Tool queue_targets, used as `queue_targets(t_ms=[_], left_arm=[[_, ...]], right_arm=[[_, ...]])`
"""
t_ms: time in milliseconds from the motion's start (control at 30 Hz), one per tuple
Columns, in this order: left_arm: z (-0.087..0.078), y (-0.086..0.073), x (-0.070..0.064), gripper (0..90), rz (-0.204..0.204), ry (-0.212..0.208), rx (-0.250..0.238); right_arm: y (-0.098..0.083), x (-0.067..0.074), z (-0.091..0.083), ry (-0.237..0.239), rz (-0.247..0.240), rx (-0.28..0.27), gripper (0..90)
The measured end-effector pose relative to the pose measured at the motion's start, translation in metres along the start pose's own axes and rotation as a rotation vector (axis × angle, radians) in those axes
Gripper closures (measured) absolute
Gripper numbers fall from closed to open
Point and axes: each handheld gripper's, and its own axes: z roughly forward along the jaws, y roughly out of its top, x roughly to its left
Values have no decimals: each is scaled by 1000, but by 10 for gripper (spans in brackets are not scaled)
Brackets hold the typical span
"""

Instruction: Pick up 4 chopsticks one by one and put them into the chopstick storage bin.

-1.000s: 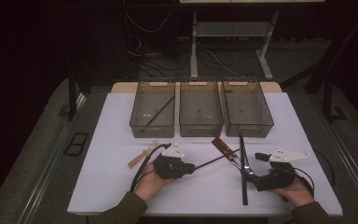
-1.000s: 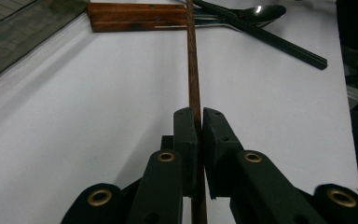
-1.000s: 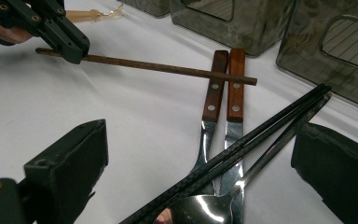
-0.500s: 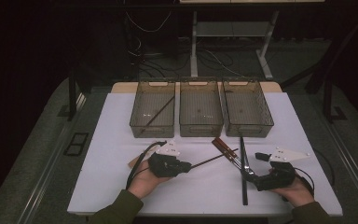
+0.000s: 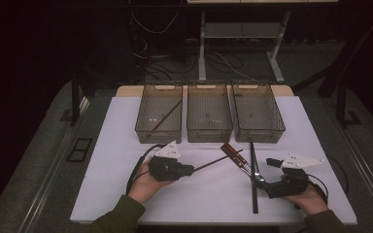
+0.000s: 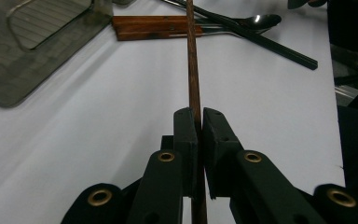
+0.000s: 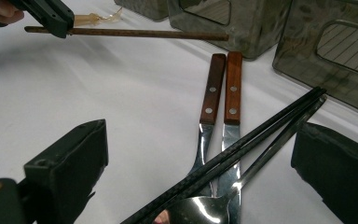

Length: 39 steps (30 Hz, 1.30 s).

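High view, white table [image 5: 126, 131] in dark room, left claw [image 5: 190, 170] clamped on brown chopstick [image 5: 218, 162], right claw [image 5: 268, 187] wide open

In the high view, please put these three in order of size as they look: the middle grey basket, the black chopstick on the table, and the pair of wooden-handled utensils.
1. Middle grey basket, clearly largest.
2. Black chopstick, long but very thin.
3. Wooden-handled utensils, shortest, partly crossed by the chopstick.

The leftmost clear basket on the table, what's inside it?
One thin dark stick lies slanted inside the leftmost basket. Nothing else shows through its clear walls, though the dim light could hide small things.
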Motion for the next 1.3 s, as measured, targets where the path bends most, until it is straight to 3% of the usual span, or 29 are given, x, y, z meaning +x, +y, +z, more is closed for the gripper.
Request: queue_targets(t_ms=[233,1300], left_arm=[[-9,0,5,833,1,26,-12],[-48,-8,38,833,-91,162,-107]], right_arm=[[0,0,0,1,-1,0,40],[0,1,1,0,-1,5,40]])
